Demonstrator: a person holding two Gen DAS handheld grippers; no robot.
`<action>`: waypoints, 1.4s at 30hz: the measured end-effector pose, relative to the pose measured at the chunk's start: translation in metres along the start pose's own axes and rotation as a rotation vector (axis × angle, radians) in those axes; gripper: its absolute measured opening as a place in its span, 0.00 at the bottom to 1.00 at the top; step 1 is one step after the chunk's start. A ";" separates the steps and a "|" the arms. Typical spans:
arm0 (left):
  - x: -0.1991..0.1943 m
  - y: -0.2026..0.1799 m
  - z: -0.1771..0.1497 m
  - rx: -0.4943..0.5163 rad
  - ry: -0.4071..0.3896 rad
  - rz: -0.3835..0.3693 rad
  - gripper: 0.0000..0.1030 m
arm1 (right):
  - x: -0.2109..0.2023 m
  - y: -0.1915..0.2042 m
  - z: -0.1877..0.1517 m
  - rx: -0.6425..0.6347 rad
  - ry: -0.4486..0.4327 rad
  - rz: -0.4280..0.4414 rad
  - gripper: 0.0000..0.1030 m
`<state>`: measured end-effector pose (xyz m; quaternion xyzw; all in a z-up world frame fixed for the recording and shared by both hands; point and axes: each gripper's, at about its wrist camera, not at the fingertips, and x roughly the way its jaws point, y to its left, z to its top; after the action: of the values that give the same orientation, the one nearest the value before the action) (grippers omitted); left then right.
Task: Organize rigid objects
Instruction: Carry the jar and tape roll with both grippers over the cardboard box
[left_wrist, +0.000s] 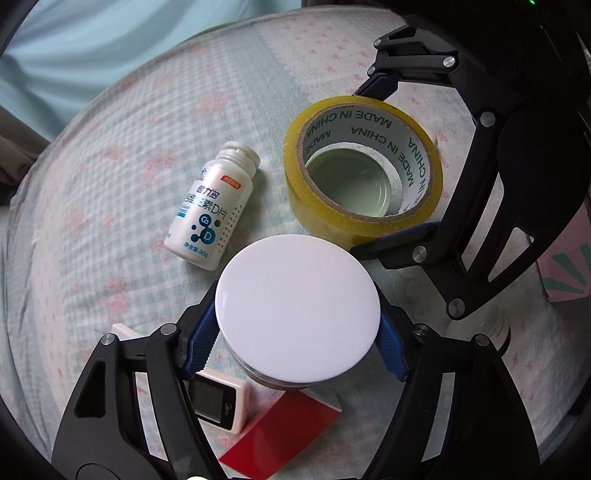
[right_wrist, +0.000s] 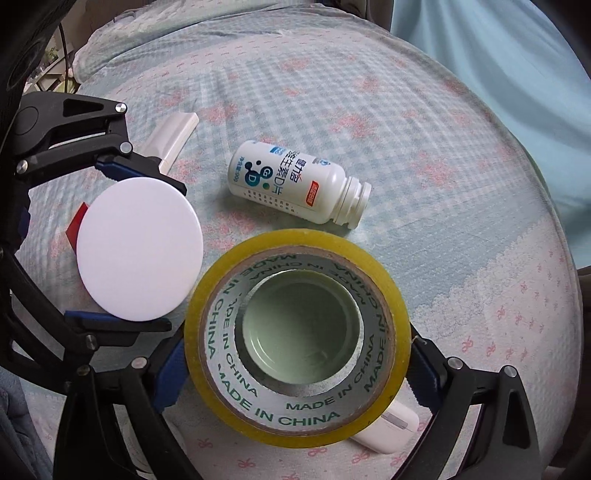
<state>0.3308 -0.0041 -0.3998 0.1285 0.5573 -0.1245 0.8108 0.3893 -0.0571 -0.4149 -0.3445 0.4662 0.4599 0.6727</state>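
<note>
I read "MADE IN CHINA" in green around the core of the yellow tape roll (right_wrist: 297, 334), which my right claw (right_wrist: 291, 373) pinched by its outer sides above the bed (left_wrist: 110, 155). Beside the roll, my left claw (left_wrist: 297, 339) was clamped on a white-lidded jar (left_wrist: 297, 308). Past the roll lay an uncapped white bottle (right_wrist: 295, 184) with Chinese print, "D" and "90g".

Open bedspread (right_wrist: 424, 155) beyond the lying bottle (right_wrist: 295, 184); tape roll (right_wrist: 295, 332) and white-lidded jar (left_wrist: 297, 310) crowding nearside.
</note>
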 end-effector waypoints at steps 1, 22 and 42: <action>-0.006 -0.001 0.000 -0.004 -0.008 -0.001 0.68 | -0.006 0.001 -0.001 0.006 -0.004 -0.007 0.93; -0.179 -0.011 -0.018 -0.027 -0.180 -0.015 0.68 | -0.191 0.042 -0.039 0.500 -0.123 -0.154 0.93; -0.273 -0.190 0.048 0.187 -0.313 -0.167 0.67 | -0.385 0.049 -0.234 1.057 -0.189 -0.339 0.93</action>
<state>0.2120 -0.1830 -0.1406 0.1358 0.4192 -0.2609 0.8589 0.2161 -0.3636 -0.1303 0.0120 0.5091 0.0779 0.8571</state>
